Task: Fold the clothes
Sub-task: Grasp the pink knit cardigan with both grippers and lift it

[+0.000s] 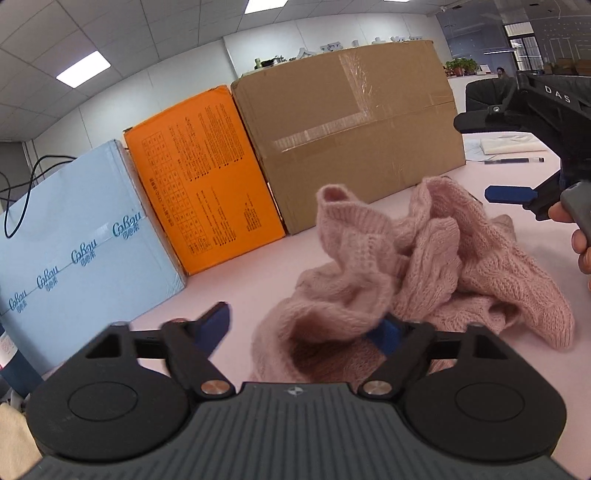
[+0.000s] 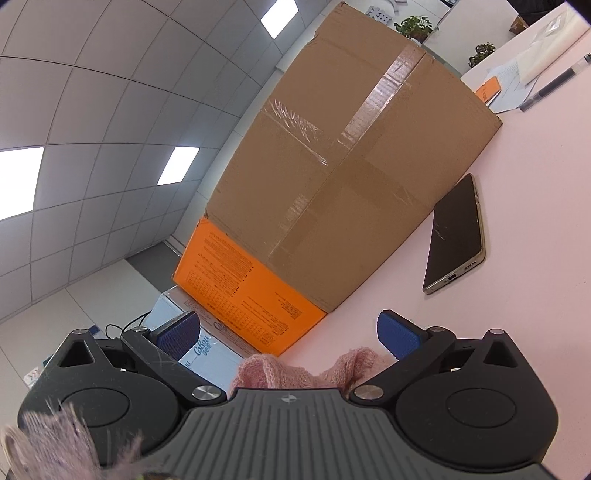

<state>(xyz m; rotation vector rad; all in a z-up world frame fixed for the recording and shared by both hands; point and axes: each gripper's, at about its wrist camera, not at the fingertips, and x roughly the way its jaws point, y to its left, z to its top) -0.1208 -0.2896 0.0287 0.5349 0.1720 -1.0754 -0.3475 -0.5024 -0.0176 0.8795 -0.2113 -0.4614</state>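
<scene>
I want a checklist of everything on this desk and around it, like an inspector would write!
Surface: pale pink tabletop, mostly bare.
Job's things: crumpled pink knitted sweater, not yet folded.
Clutter: black smartphone, black pen, papers.
Grippers: left tool open, one pad under sweater fabric; right tool open, above the sweater.
Cables: black cable behind the light blue box.
Surroundings: orange box, large brown cardboard box, potted plants, ceiling lights.

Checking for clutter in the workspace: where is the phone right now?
In the right wrist view, the phone lies flat on the pink table, right of the brown cardboard box and ahead of the right gripper.
</scene>
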